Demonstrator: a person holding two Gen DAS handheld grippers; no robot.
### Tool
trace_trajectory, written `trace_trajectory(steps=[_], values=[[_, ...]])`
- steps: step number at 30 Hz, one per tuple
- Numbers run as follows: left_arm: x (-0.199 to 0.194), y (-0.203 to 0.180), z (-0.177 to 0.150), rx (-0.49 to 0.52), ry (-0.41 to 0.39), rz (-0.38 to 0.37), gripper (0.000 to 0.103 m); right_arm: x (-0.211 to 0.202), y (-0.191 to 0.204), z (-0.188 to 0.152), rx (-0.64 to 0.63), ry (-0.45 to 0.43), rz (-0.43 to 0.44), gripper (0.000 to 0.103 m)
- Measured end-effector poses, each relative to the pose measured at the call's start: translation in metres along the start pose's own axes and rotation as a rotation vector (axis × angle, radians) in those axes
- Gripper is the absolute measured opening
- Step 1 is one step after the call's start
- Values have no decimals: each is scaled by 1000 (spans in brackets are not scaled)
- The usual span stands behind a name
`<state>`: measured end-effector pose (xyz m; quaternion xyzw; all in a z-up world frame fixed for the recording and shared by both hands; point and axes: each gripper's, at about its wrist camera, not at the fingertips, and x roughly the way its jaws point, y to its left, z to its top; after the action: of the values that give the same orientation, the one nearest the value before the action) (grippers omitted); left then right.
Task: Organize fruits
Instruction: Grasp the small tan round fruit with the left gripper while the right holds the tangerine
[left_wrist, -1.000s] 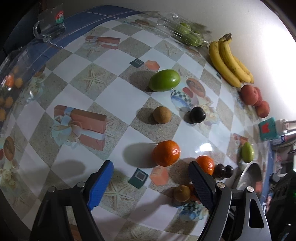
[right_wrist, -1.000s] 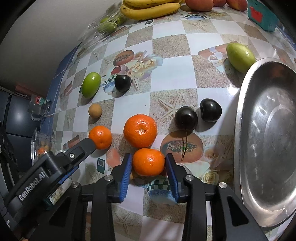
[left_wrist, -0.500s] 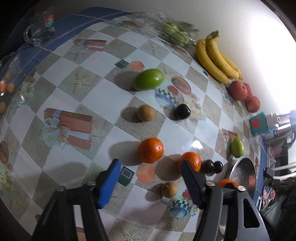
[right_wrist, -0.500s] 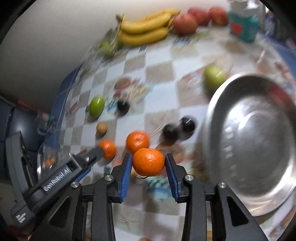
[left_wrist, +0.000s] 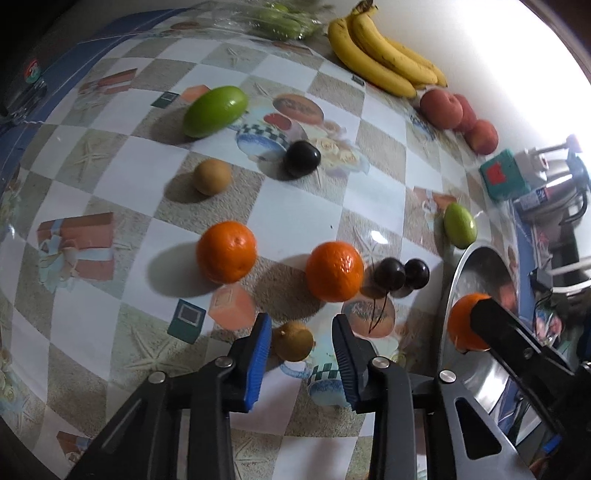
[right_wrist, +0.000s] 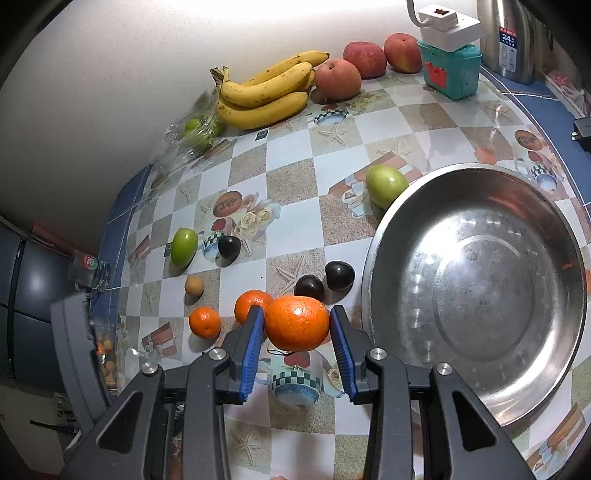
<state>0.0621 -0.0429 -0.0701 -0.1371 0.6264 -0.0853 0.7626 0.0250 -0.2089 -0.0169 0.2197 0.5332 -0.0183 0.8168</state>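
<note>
Left to right. My left gripper (left_wrist: 301, 349) stood open just above the counter (left_wrist: 303, 206), its blue pads flanking a small brown fruit (left_wrist: 293, 340) without visibly pressing it; whether the near pad touched I could not tell. Beyond it lay two loose oranges (left_wrist: 226, 251) (left_wrist: 334, 270), a pair of dark fruits (left_wrist: 400, 273), a second brown fruit (left_wrist: 212, 176), a long green fruit (left_wrist: 215, 110) and, by the wall, bananas (left_wrist: 384, 62) and apples (left_wrist: 441, 108). My right gripper (right_wrist: 296, 338) was clamped on an orange (right_wrist: 296, 322), held in the air beside the left rim of the steel basin (right_wrist: 476, 288), which contained nothing.

Step in hand, as I judged it: carrying the first orange to the basin. The next move called for travel rightward over the rim, a descent, then release; the left jaws needed only to shut on the brown fruit.

Against the frame one second earlier, the orange had left the counter and the left gripper had narrowed and come down around the brown fruit.
</note>
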Motion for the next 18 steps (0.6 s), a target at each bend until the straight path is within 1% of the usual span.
trace_trajectory(steps=[2,10,15,18], values=[[1,0,-1,4,5,14,34,1,0,-1,0,7,5,38],[9,-2,-5,23,34,50,32,1,-1,0,9,11,15,38],[15,-1,-4,14,44,57,32,1,-1,0,9,13,18,38],[15,1,-4,10,45,58,30,3,-2,-1,11,18,18,38]])
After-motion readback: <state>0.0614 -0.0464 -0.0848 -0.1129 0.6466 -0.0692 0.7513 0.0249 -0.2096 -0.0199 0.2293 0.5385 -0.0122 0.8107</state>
